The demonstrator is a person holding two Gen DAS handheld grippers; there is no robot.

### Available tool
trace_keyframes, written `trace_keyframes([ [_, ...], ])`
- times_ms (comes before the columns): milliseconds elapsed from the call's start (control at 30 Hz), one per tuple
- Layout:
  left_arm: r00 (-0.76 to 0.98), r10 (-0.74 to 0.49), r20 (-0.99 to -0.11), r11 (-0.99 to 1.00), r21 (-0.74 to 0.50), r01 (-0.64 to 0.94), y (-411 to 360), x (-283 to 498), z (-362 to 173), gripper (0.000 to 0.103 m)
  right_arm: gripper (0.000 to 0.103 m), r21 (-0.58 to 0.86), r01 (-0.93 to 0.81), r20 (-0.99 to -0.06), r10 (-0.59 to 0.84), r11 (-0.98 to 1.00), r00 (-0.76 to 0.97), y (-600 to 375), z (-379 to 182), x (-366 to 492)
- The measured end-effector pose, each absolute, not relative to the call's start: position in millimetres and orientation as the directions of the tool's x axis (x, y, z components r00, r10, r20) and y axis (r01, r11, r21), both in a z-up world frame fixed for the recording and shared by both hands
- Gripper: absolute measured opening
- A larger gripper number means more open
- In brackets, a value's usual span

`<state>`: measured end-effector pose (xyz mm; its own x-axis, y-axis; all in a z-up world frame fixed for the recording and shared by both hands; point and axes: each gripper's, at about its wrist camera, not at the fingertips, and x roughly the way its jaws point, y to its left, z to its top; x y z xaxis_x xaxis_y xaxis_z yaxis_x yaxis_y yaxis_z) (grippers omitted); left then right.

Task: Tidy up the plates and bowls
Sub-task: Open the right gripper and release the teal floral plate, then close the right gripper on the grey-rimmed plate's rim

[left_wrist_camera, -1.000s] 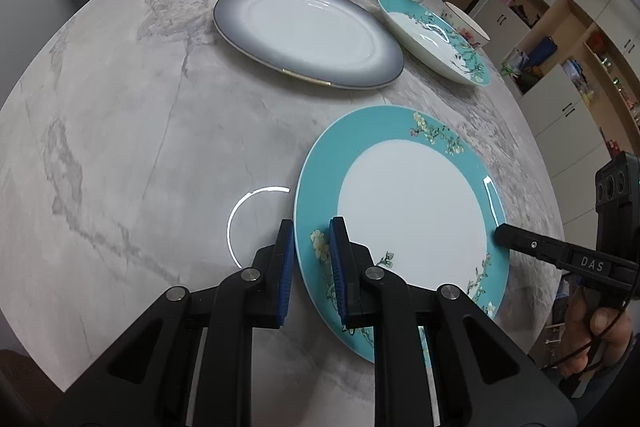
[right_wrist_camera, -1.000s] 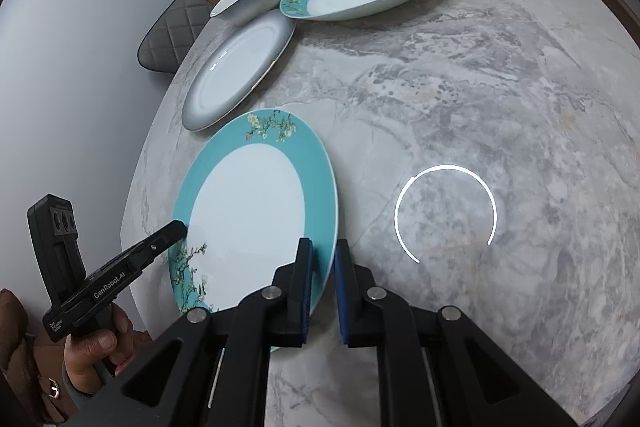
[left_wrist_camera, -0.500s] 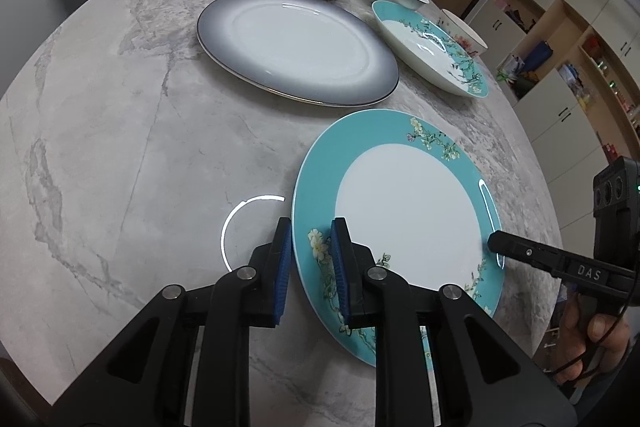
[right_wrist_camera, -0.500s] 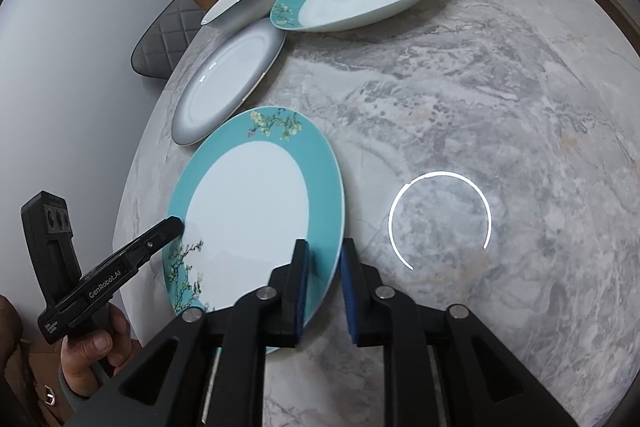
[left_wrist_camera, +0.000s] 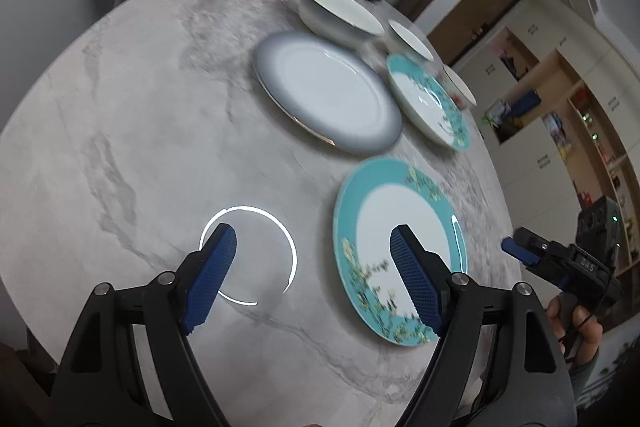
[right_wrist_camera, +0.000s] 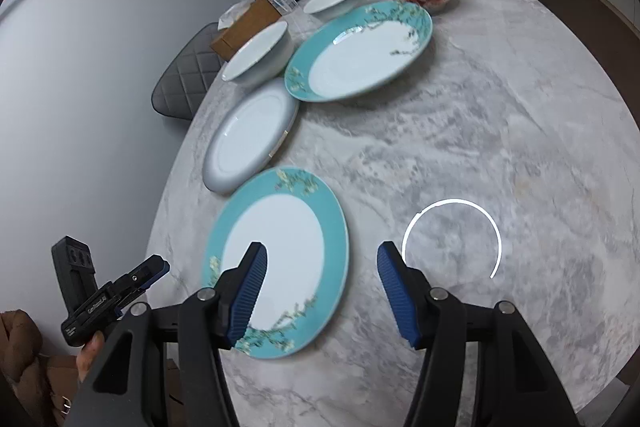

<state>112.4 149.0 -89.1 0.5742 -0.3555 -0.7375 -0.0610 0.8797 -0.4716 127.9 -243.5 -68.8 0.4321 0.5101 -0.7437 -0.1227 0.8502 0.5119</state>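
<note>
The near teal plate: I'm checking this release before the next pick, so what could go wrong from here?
The near teal plate lies flat near the marble table's edge, so a bump could push it off. Both grippers' jaws have just been opening; the left gripper and right gripper each have one finger above the plate, which could clip its rim. The grey-rimmed plate lies close behind it.

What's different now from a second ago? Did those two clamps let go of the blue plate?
Yes. Both have just opened and drawn back: the left gripper and right gripper no longer pinch the rim of the turquoise flower-patterned plate, which lies flat on the grey marble table. The grey-rimmed white plate, the second turquoise plate and the bowls stayed put.
</note>
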Motion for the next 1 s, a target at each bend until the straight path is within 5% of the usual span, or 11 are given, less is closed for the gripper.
trace_keyframes([
  [100, 0.626, -0.385, -0.678, 0.863, -0.506, -0.018, 168, 126, -75, 0.08, 0.062, 0.562, -0.169, -0.709, 0.576, 0.81, 0.406, -228, -56, 143],
  [433, 0.568, -0.325, -0.756, 0.882, -0.459, -0.106, 224, 227, -77, 0.08, 0.059, 0.611, -0.103, -0.713, 0.603, 0.785, 0.357, -176, -76, 230],
  [1000, 0.436, -0.371, -0.82, 0.898, -0.436, -0.056, 193, 313, -133, 0.078, 0.05, 0.627, -0.036, -0.742, 0.611, 0.778, 0.275, -151, -132, 308],
])
